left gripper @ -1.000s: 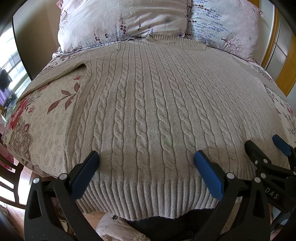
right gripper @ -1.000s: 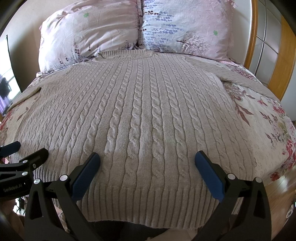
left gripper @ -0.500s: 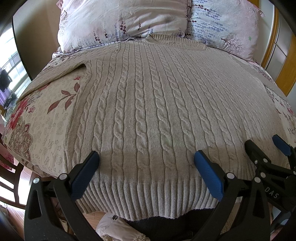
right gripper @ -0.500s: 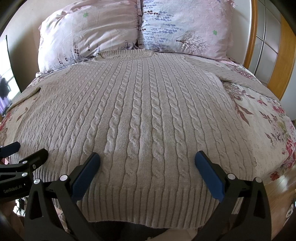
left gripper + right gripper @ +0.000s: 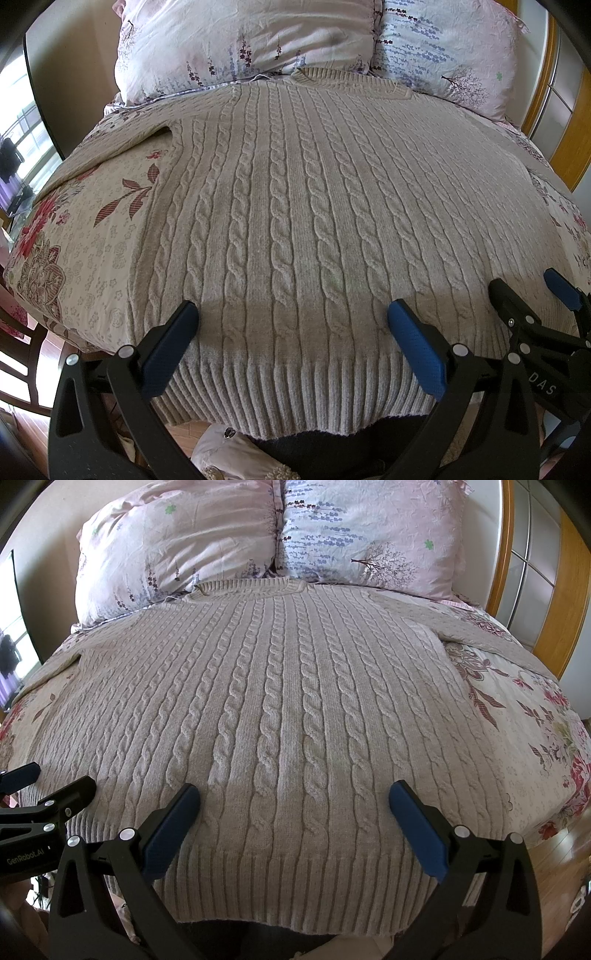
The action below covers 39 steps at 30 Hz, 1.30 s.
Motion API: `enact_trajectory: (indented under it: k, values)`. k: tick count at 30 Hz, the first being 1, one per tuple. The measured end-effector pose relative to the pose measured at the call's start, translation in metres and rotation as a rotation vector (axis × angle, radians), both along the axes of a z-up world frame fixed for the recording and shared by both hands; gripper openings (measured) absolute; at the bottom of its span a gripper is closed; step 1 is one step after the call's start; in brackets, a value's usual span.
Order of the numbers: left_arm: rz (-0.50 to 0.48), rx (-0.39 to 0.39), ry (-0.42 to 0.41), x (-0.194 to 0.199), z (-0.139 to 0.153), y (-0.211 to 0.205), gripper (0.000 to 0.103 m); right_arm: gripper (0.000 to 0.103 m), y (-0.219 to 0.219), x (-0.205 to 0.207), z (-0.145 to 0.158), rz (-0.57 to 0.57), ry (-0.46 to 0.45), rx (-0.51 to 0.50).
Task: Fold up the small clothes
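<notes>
sweater [image 5: 295,221] flat on bed [image 5: 92,240], unfolded | left gripper [image 5: 291,325] and right gripper [image 5: 295,805] spread wide, empty, over hem | I'd pinch hem corners at 7 and 5, lift evenly toward collar at 12

Sweater [image 5: 295,206] flat on bed [image 5: 85,236], collar toward two side-by-side pillows [image 5: 177,546] behind, ribbed hem [image 5: 295,897] nearest, overhanging bed edge.

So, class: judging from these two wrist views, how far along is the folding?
Done: the cable-knit sweater lies spread flat on the bed, collar at the pillows. In hand: nothing; the left gripper and right gripper hover open over the hem. Left: every fold.
</notes>
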<state>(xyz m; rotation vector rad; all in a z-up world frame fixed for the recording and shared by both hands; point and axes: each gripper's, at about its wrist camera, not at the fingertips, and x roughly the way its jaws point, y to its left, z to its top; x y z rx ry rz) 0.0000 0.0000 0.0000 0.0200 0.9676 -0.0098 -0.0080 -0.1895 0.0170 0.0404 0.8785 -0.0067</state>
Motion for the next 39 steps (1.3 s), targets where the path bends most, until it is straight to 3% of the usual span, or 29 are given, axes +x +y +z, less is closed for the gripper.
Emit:
enact_trajectory:
  k: [21, 32, 36, 39]
  values:
    - [-0.002, 0.001, 0.005, 0.000, 0.000, 0.000, 0.101, 0.102, -0.001, -0.001, 0.000, 0.009, -0.009, -0.001]
    - [-0.035, 0.011, 0.042, 0.010, 0.002, 0.001, 0.101, 0.102, -0.004, 0.000, 0.000, 0.127, -0.091, 0.008]
    - [-0.033, 0.034, 0.010, 0.022, 0.008, 0.003, 0.101, 0.102, -0.018, 0.013, 0.009, 0.145, -0.079, 0.064]
    - [-0.034, 0.047, -0.040, 0.035, 0.020, 0.006, 0.101, 0.102, -0.057, 0.035, 0.031, 0.075, -0.099, 0.183]
